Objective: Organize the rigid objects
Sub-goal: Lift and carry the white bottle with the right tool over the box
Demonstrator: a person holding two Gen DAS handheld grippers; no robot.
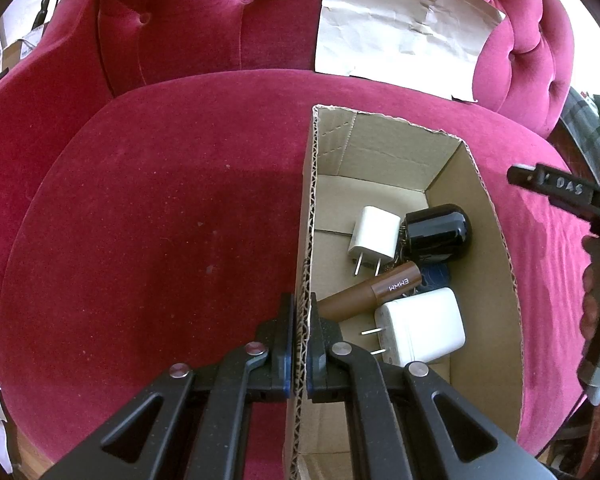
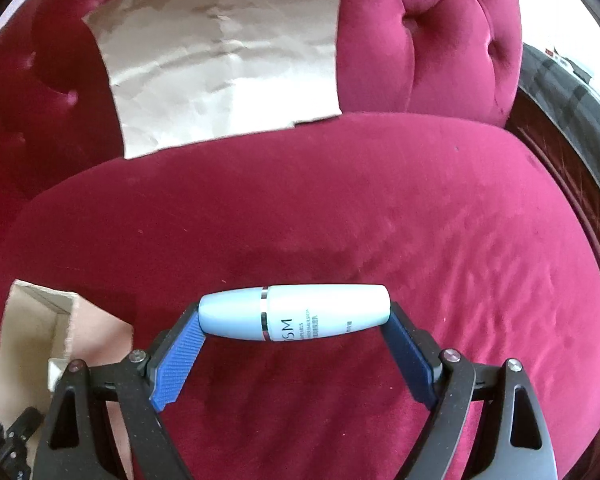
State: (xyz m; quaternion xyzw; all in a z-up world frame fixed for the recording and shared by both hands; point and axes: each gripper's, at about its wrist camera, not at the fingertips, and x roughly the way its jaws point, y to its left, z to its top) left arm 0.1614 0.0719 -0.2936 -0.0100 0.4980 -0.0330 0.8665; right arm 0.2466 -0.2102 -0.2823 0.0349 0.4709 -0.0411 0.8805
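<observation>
Crimson velvet seat (image 1: 148,220), cardboard box (image 1: 480,208) pinned at its wall by closed left fingers (image 1: 299,332), pale-blue bottle (image 2: 296,312) clamped end to end in wide-spread right fingers (image 2: 410,350): mid-transfer, carry leftward over box likely next.

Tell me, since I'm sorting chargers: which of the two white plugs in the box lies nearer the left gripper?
The larger white charger, its prongs pointing toward the left gripper. The smaller white plug lies farther back, beside the black adapter.
</observation>
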